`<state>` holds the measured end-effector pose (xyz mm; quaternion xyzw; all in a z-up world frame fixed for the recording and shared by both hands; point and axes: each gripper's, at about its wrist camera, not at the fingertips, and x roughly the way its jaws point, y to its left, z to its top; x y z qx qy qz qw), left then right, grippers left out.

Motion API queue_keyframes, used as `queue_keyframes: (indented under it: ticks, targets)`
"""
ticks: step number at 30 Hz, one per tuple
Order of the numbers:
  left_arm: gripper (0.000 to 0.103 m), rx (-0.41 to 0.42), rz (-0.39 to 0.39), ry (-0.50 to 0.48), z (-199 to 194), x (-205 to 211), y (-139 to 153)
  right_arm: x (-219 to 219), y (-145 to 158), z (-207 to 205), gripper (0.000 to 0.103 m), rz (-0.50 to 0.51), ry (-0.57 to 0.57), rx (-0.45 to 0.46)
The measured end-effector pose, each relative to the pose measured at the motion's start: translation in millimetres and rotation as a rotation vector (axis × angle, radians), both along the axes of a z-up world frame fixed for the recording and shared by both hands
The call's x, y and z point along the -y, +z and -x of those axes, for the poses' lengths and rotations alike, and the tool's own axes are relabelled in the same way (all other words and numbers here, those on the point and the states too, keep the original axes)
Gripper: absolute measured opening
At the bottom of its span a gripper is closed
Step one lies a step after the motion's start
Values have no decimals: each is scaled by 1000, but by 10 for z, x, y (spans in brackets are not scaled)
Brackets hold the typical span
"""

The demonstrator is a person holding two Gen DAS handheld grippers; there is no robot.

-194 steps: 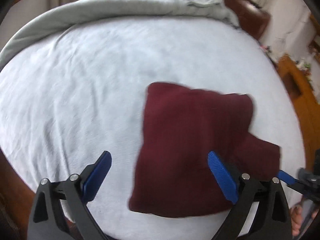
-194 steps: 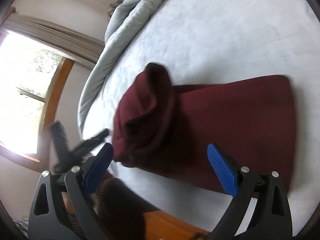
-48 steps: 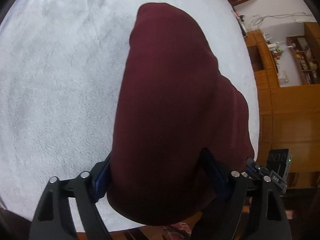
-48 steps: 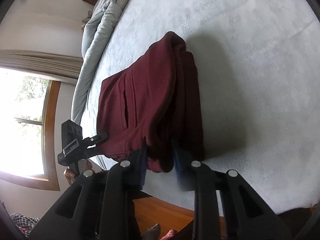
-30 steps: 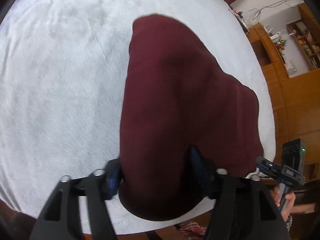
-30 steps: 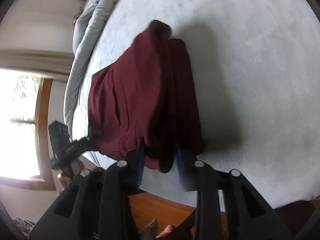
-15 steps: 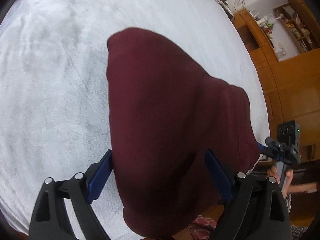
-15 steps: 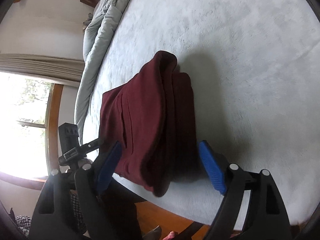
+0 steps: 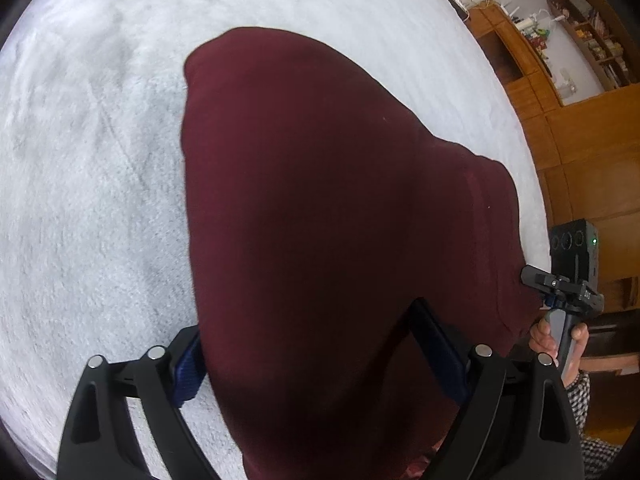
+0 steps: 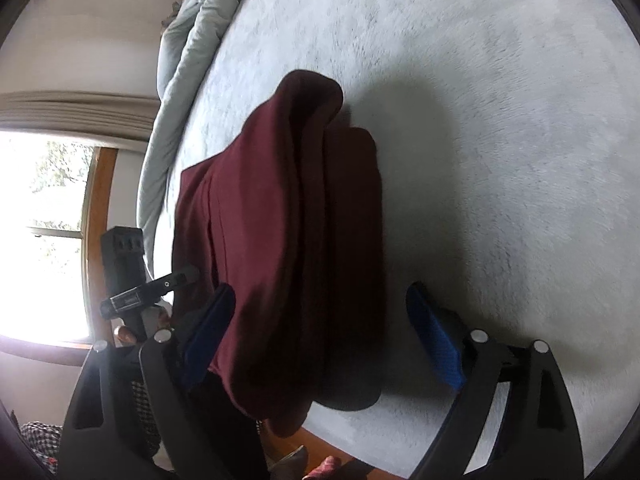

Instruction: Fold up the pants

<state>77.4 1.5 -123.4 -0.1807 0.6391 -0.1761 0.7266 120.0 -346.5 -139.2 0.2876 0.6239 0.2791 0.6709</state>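
The dark red pants point(image 9: 328, 208) lie folded in a thick bundle on the pale bed cover point(image 9: 92, 168), near its front edge. My left gripper point(image 9: 316, 356) is open, its blue pads on either side of the near end of the bundle. In the right wrist view the pants point(image 10: 288, 224) show as stacked layers seen from one end, hanging a little over the bed edge. My right gripper point(image 10: 320, 340) is open, its fingers wide apart on either side of that end. Each gripper shows in the other's view, the right one point(image 9: 568, 292) and the left one point(image 10: 140, 292).
A grey duvet point(image 10: 192, 32) is bunched along the far side of the bed. A window point(image 10: 44, 232) with a wooden frame is to the left. Wooden cabinets and shelves point(image 9: 580, 120) stand beyond the bed's right edge. The wooden floor point(image 10: 320, 452) shows below the bed edge.
Both grippers were shut on the pants' ends about a second ago. They have since opened and let go. The bundle now rests on the bed.
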Motion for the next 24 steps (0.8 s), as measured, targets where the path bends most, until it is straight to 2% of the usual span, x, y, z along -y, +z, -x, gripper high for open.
queue_keyframes:
  ticks: [11, 15, 19, 20, 21, 23, 24]
  targets:
    - [94, -4, -2, -31, -129, 267, 67, -166, -10, 5, 91, 86, 35, 27]
    - [92, 10, 7, -28, -141, 315, 110, -141, -11, 22, 91, 80, 39, 28]
    - [95, -14, 15, -12, -229, 314, 8, -222, -47, -18, 92, 77, 62, 40]
    - [95, -20, 18, -12, -240, 261, -26, -248, -55, -36, 90, 77, 64, 51]
    - [95, -29, 15, -10, -267, 270, -32, -274, -56, -48, 75, 71, 65, 60]
    - [92, -23, 11, -5, -268, 293, 9, -306, -37, -38, 67, 62, 70, 70]
    - [84, -11, -1, 2, -250, 293, 37, -305, -5, -17, 60, 63, 75, 85]
